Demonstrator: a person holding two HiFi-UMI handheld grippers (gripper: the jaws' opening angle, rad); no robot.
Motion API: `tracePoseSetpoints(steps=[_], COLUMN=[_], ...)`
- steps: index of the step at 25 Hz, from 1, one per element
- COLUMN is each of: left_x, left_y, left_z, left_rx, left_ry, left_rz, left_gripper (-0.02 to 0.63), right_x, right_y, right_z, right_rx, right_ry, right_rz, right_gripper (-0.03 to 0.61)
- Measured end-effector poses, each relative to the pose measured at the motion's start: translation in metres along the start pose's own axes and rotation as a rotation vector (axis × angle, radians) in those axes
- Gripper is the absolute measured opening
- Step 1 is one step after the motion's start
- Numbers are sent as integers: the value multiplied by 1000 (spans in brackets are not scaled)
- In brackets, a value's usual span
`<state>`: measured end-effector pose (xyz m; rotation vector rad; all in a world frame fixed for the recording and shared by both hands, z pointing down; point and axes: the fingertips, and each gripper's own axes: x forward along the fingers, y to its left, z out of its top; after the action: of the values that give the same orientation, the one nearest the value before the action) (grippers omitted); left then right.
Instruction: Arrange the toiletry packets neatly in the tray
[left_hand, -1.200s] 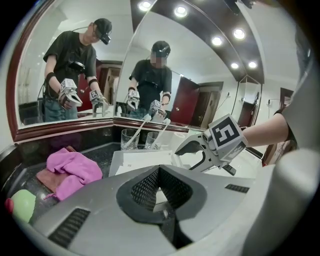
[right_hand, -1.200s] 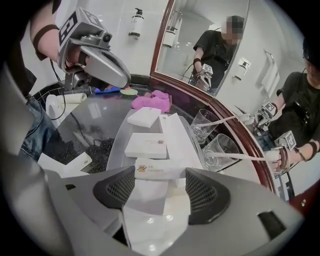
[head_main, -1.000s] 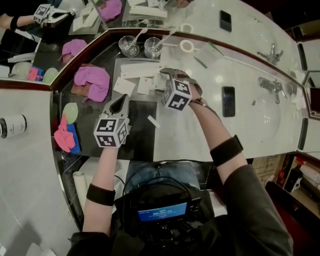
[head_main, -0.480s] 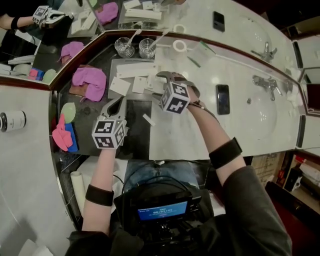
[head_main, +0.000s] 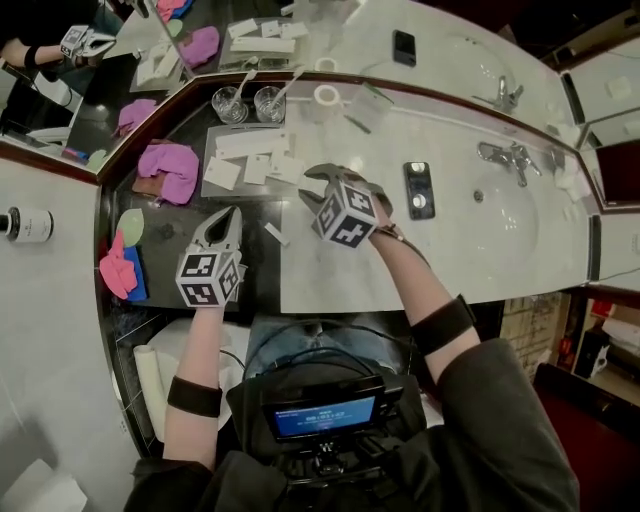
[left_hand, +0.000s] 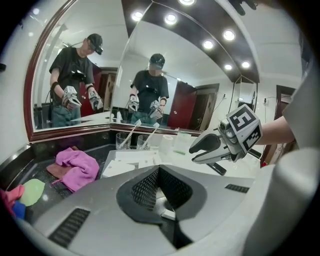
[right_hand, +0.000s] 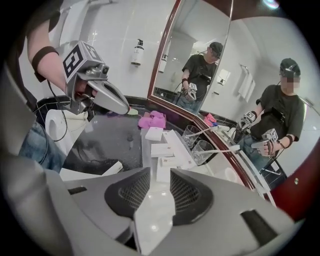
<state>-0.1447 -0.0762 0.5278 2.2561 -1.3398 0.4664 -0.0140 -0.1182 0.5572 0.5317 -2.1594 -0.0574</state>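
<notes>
"Over the pale table (head_main: 310, 285), the right claw (head_main: 306, 183) hung at four o'clock from the tray (head_main: 255, 190). Its jaws had just been closing, and a white packet (right_hand: 152, 217) sat pinched between them, clear of the surface."

"And the left claw (head_main: 226, 215)?"

"Clamped fully together with nothing in it, at six o'clock from the tray, over the dark stretch of table."

"What was in the tray?"

"Several flat white packets (head_main: 250, 146): a long one across the far side, and smaller ones below it lying at odd angles. One loose packet (head_main: 275, 235) lay on the dark surface at four o'clock from the left claw, between the two claws."

"Anything around it?"

"A pink towel (head_main: 165, 170) at nine o'clock from the tray, two glasses (head_main: 240, 103) at twelve, and a phone (head_main: 418, 190) at three o'clock from the right claw."
</notes>
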Motion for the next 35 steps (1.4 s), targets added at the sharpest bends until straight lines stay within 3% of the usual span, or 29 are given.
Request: tracePoseSetpoints(steps=[8, 16, 30, 35], left_x=[-27, -47, -58, -60], left_y=[-29, -47, -71, -82], left_z=[3, 2, -9, -10], left_rx=[7, -2, -85, -58], left_ry=[-25, -37, -96, -100], left_rz=[21, 48, 93, 102], left_gripper=[2, 2, 2, 2], right_x=[-66, -116, -148, -153], right_y=[6, 7, 19, 20], right_z=[-18, -44, -84, -88], right_rx=[242, 534, 591, 592], right_ry=[-113, -278, -316, -324], right_rz=[-82, -130, -112, -107], right_gripper=[6, 2, 2, 2])
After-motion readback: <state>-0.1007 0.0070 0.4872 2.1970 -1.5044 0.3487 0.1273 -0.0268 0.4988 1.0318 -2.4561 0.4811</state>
